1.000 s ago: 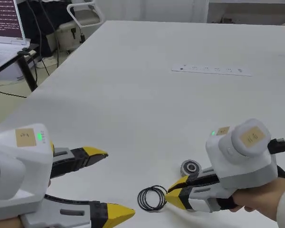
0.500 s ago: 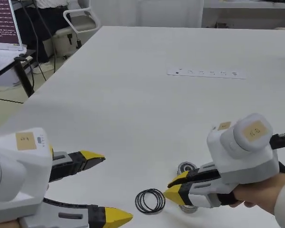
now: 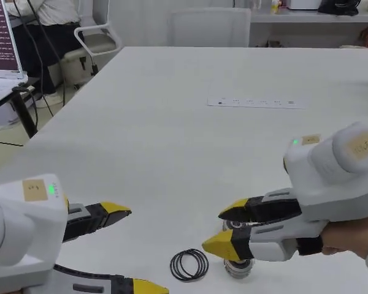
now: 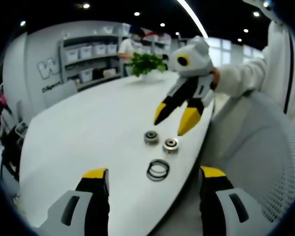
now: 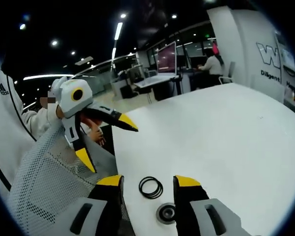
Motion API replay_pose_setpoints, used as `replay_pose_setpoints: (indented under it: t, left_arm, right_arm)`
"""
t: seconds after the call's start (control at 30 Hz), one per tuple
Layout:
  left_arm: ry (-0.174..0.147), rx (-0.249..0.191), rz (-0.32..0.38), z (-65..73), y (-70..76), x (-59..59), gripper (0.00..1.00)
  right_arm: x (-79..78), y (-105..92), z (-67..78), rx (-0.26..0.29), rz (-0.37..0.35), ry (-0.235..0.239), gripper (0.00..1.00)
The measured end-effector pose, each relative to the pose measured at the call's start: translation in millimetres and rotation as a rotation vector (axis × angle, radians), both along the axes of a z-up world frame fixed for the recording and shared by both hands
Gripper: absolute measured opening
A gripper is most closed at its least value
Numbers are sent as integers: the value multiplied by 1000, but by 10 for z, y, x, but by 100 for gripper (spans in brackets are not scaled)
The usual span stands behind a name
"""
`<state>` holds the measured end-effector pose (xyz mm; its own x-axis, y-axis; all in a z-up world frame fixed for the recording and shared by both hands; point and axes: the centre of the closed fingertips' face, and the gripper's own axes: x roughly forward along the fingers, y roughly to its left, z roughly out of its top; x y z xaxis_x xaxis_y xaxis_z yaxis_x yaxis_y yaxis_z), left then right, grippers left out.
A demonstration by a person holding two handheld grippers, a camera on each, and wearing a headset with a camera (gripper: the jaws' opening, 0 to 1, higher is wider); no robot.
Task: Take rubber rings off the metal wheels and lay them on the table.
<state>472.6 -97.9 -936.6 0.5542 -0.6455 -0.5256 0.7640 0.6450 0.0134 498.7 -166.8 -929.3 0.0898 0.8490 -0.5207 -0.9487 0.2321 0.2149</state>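
— Where are the thin black rubber rings (image 3: 189,264) lying?
— On the white table (image 3: 172,141), beside the small metal wheels (image 3: 238,268). The right gripper (image 3: 213,230) is lifting away, jaws spreading. The left gripper (image 3: 146,251) is waiting, spread wide. Both are empty. Delivered, I'd say.

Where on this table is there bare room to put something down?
The wide middle of the table, from the power strip toward the person, is bare. The near edge is crowded: rubber rings and metal wheels lie by the right gripper, with the left gripper close beside.
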Motion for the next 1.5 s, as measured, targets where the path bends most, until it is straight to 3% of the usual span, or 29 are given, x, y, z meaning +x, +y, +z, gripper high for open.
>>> replay_pose_setpoints:
  t: [0.07, 0.33, 0.5, 0.77, 0.97, 1.17, 1.4, 1.5]
  left_arm:
    - [2, -25, -3, 29, -25, -5, 77]
    - [-8, -49, -24, 121, -61, -6, 90]
    - [-19, -56, -21, 183, -52, 12, 93]
    - [-32, -67, 11, 274, 54, 14, 99]
    - [-41, -73, 45, 310, 179, 5, 100]
    - [-36, -48, 90, 263, 342, 6, 100]
    - [-21, -87, 102, 247, 316, -23, 100]
    - [-13, -91, 105, 233, 305, -41, 99]
  right_arm:
    - [-15, -53, 83, 18, -6, -17, 43]
    - [-48, -362, 313, 70, -68, -51, 68]
    - [-82, -521, 495, 135, -104, -60, 90]
    - [1, -873, 600, 127, -193, -113, 99]
    - [25, -1137, 561, 127, -270, -97, 99]
    - [-10, -1357, 417, 99, -339, -77, 99]
    - [-134, -1456, 227, 78, -395, -22, 99]
    - [-168, -1501, 142, 34, -421, -26, 99]
